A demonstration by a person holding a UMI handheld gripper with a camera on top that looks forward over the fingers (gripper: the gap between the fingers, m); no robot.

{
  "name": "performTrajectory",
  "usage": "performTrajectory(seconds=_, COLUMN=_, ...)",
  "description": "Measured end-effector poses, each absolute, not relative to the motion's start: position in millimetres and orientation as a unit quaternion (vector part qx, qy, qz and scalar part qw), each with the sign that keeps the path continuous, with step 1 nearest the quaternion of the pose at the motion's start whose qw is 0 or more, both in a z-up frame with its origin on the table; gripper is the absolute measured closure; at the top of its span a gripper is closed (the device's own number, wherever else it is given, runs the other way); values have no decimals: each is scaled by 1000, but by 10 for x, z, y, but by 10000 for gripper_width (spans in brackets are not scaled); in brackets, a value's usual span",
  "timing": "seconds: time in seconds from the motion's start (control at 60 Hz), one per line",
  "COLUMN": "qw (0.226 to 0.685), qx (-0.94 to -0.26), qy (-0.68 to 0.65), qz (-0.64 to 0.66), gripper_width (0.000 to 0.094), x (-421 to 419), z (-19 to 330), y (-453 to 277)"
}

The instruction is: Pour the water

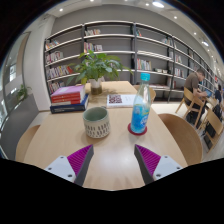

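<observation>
A clear plastic water bottle (142, 103) with a blue label stands upright on a red coaster on the light wooden table (112, 150), beyond my right finger. A grey-green patterned mug (97, 123) stands to its left, beyond my left finger. My gripper (113, 160) is open and empty, held back from both, its magenta pads (78, 158) wide apart over bare tabletop. Nothing is between the fingers.
A stack of books (69, 97) lies at the far left of the table, a potted plant (96, 70) behind the mug, a paper sheet (120, 100) beside it. A wooden chair back (185, 137) stands at the right. Bookshelves (120, 50) line the far wall.
</observation>
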State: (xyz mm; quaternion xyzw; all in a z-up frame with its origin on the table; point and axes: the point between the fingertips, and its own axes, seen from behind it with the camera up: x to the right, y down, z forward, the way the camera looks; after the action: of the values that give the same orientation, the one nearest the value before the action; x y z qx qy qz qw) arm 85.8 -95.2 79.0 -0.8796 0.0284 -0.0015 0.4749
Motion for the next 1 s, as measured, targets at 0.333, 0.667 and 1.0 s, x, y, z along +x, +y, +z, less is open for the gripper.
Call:
performTrajectory(seconds=0.333, qw=504, qx=-863, qy=27, qz=12, gripper_width=93, x=5, z=2067, y=-1195)
performTrajectory(seconds=0.667, qw=545, qx=-838, qy=6, qz=1, gripper_width=96, x=-353, z=2758, y=-1324)
performTrajectory(seconds=1.0, qw=552, qx=-834, qy=6, qz=-6, gripper_width=98, x=-482, z=2842, y=-1392)
